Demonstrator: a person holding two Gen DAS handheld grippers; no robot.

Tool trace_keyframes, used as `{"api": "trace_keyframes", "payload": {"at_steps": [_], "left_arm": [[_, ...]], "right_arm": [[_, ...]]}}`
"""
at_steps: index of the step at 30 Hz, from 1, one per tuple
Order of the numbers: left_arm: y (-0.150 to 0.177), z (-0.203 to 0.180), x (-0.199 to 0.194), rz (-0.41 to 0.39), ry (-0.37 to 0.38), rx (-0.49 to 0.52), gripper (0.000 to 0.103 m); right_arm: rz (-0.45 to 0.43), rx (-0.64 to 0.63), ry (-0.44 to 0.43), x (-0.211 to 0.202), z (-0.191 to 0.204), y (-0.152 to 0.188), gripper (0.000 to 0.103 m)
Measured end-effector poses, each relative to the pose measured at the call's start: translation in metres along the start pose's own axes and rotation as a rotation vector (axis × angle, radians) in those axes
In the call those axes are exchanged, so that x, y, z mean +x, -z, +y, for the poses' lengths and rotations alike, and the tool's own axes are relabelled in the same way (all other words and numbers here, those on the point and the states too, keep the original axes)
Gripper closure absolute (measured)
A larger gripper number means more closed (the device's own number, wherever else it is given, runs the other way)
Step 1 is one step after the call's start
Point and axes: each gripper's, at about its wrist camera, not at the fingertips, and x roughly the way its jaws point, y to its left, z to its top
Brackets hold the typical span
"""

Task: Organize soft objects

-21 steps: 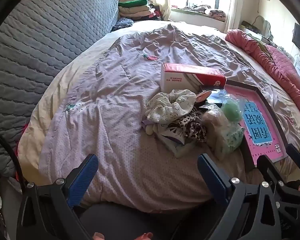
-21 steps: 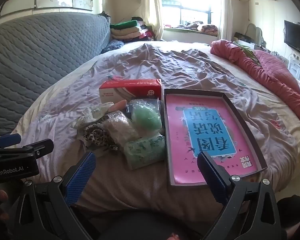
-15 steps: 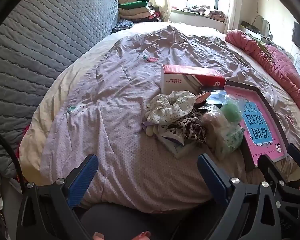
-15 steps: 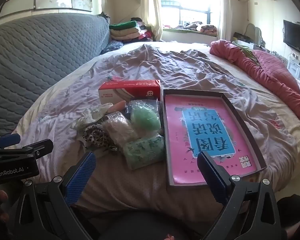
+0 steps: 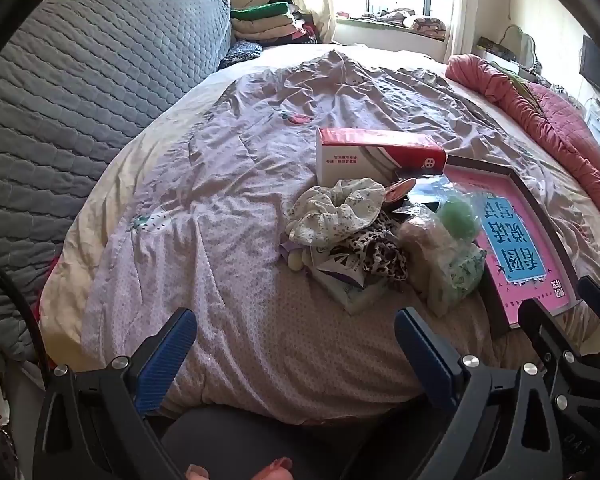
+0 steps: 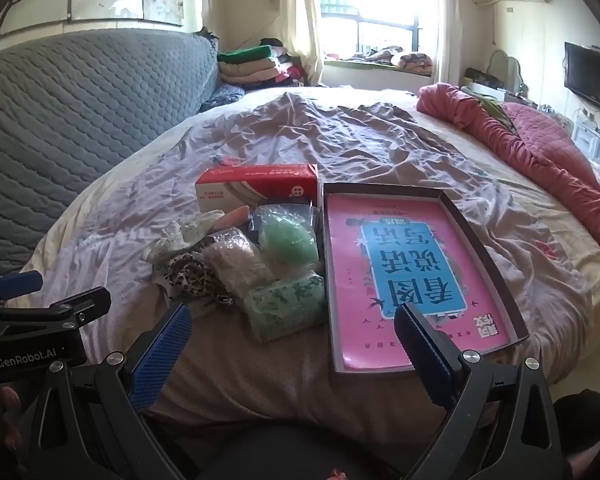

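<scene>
A heap of soft things lies on the bed: a pale floral scrunchie (image 5: 336, 210), a leopard-print cloth (image 5: 376, 254), a beige bagged bundle (image 6: 236, 258), a green puff in a clear bag (image 6: 286, 238) and a green patterned pack (image 6: 286, 310). Right of the heap lies a shallow box with a pink and blue bottom (image 6: 404, 272). My left gripper (image 5: 296, 344) hangs open near the bed's front edge, short of the heap. Just as open and bare, my right gripper (image 6: 292, 340) hovers before the green pack and the box.
A red and white carton (image 5: 376, 156) stands behind the heap. The lilac bedsheet (image 5: 220, 216) spreads to the left. A grey quilted headboard (image 5: 80, 92) rises at left, a pink quilt (image 6: 540, 148) lies at right, folded clothes (image 6: 252, 64) are stacked far back.
Both views have tilted up and drawn back a little, showing more of the far room. Both grippers stay wide open, and nothing on the bed has moved.
</scene>
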Motion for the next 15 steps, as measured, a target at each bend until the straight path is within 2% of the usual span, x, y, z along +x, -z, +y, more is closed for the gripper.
{"api": "trace_keyframes", "payload": {"at_steps": [15], "left_arm": [[0.0000, -0.0023, -0.0010, 0.001, -0.001, 0.010, 0.003]], "right_arm": [[-0.003, 0.001, 0.003, -0.0008, -0.0011, -0.0003, 0.002]]}}
